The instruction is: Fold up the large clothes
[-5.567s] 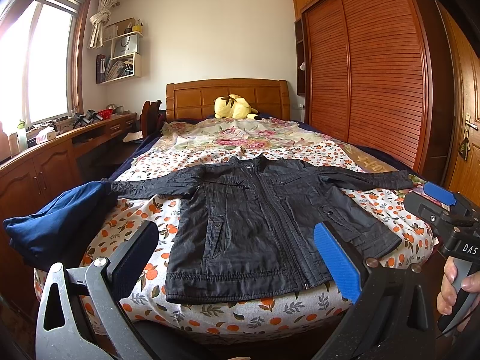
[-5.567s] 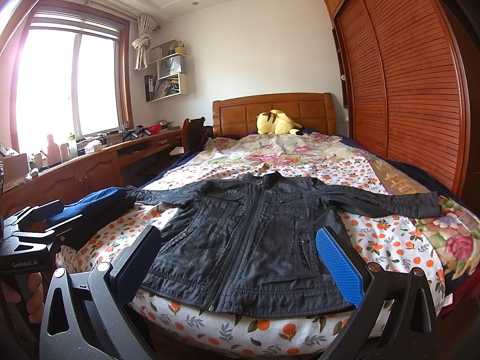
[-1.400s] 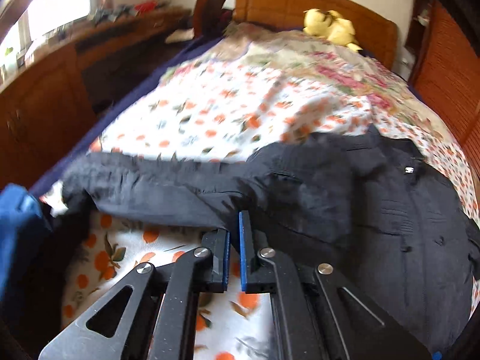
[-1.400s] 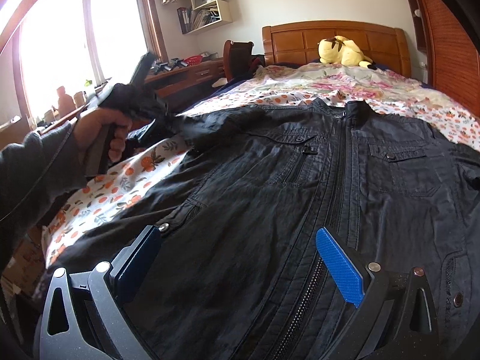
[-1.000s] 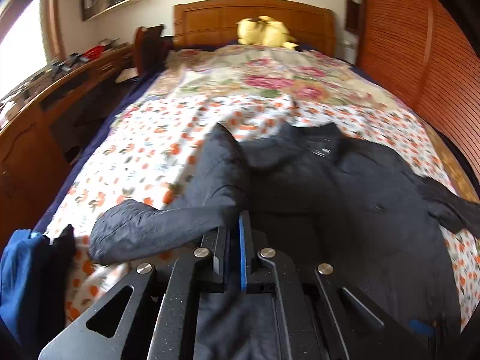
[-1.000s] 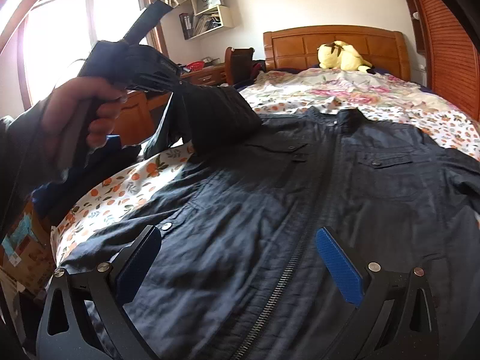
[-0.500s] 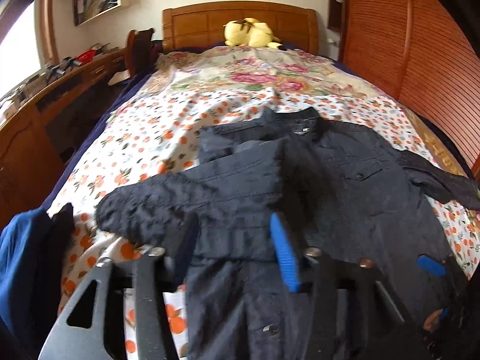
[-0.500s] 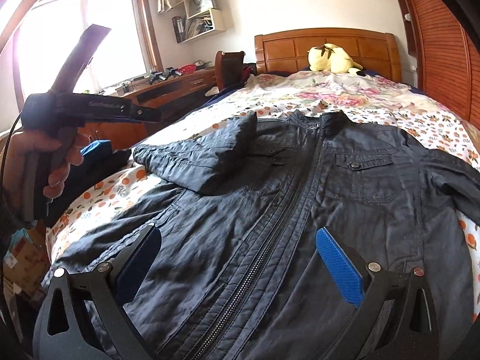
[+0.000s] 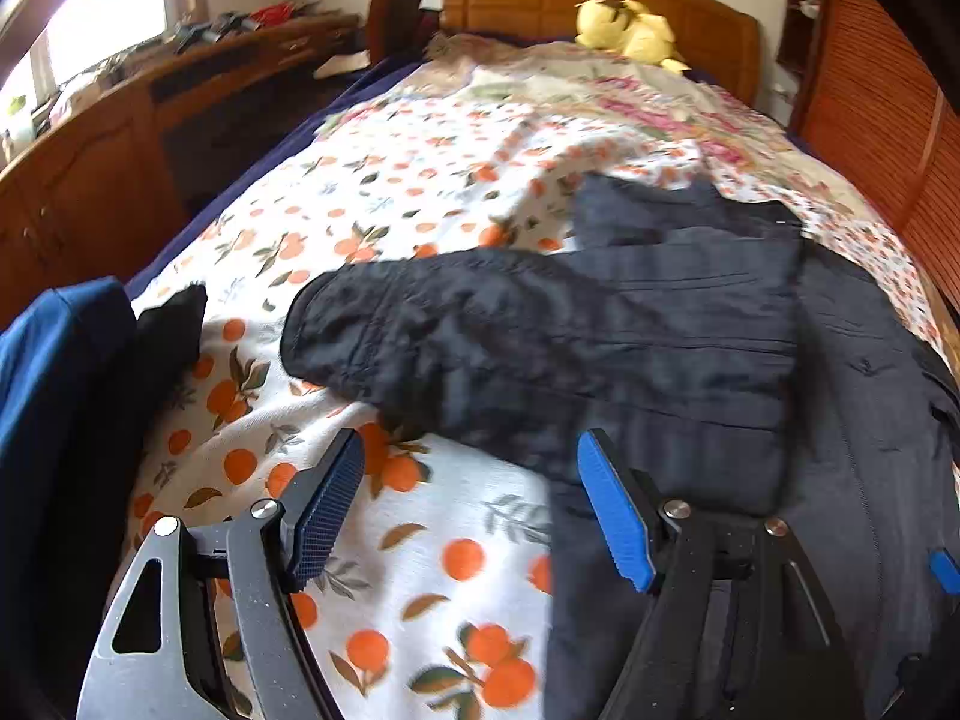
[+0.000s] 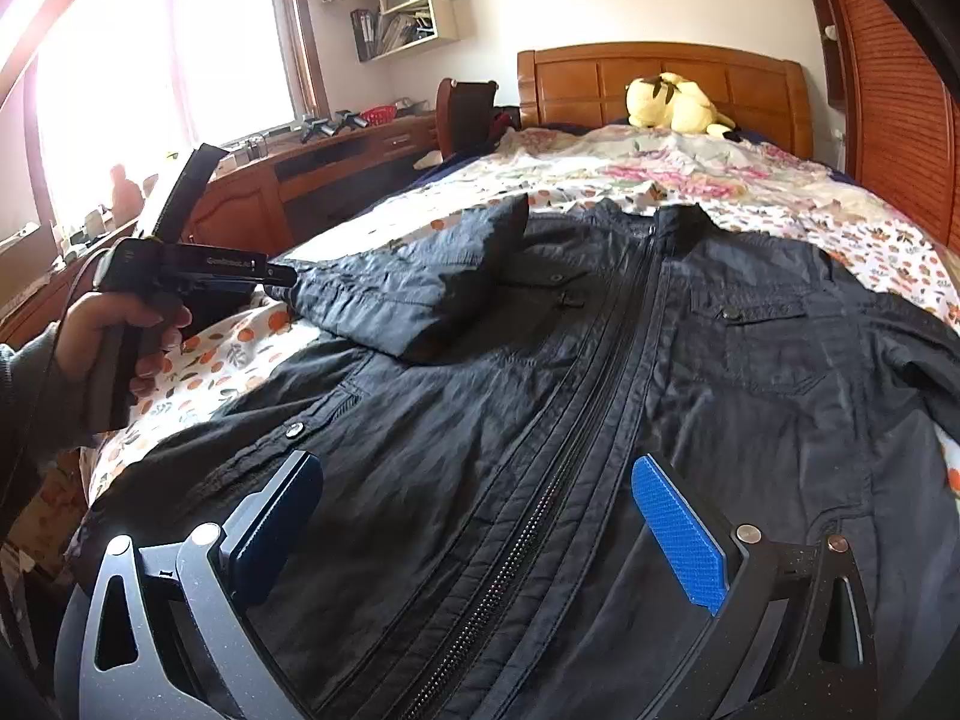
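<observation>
A black zip-front jacket (image 10: 600, 396) lies face up on the orange-print bedspread (image 9: 384, 192). Its left sleeve (image 9: 540, 336) is folded across onto the chest, with the cuff hanging over the side toward the bed's left edge. My left gripper (image 9: 474, 510) is open and empty, hovering just in front of that folded sleeve; it also shows in the right wrist view (image 10: 180, 267), held by a hand. My right gripper (image 10: 480, 528) is open and empty, low over the jacket's hem beside the zip. The jacket's other sleeve (image 10: 918, 354) lies spread out to the right.
A blue garment (image 9: 54, 372) and a dark cloth (image 9: 168, 330) lie at the bed's left edge. A wooden desk (image 10: 312, 174) runs along the left wall. A yellow plush toy (image 10: 672, 102) sits by the headboard. A wooden wardrobe (image 10: 900, 90) stands at the right.
My left gripper carried the left sleeve across onto the jacket's chest, opened and let it go, and has drawn back to the left. My right gripper stayed open over the hem.
</observation>
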Tool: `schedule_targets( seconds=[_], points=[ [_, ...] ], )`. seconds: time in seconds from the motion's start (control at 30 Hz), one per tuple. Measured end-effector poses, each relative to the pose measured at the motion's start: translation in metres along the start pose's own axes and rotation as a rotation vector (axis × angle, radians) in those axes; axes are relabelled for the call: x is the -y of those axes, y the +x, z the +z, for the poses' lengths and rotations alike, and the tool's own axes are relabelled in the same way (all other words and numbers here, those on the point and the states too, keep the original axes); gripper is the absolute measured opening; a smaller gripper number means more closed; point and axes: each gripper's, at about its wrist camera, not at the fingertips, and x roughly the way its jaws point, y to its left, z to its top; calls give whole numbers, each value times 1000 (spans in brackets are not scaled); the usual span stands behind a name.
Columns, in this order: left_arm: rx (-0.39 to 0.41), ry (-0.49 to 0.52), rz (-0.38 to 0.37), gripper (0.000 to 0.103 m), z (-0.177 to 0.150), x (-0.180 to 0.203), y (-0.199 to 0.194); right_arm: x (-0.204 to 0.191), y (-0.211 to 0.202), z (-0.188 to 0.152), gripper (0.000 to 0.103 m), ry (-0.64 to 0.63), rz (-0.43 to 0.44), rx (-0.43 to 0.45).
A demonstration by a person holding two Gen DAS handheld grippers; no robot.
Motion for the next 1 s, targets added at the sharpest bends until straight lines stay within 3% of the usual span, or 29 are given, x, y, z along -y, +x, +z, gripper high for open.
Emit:
schedule_targets(
  seconds=[0.23, 0.4, 0.53, 0.57, 0.63, 0.7, 0.83, 1.0],
  points=[
    [-21, -66, 42, 74, 11, -28, 33, 3, 8, 3, 103, 19, 17, -27],
    [-30, -136, 23, 74, 22, -44, 52, 2, 12, 4, 103, 17, 28, -35],
    [-67, -136, 10, 73, 27, -41, 68, 2, 13, 3, 103, 16, 29, -37],
    [-63, -129, 8, 68, 27, -38, 69, 3, 13, 3, 103, 16, 30, -37],
    [-69, -117, 5, 42, 29, -33, 70, 3, 12, 2, 103, 18, 31, -32],
    [-69, -78, 29, 24, 30, -24, 68, 3, 11, 1, 103, 20, 31, -27],
    [0, 22, 100, 18, 38, 2, 41, 3, 4, 0, 103, 18, 25, -14],
    [125, 112, 69, 17, 52, 41, -16, 2, -13, -2, 103, 9, 7, 10]
  ],
)
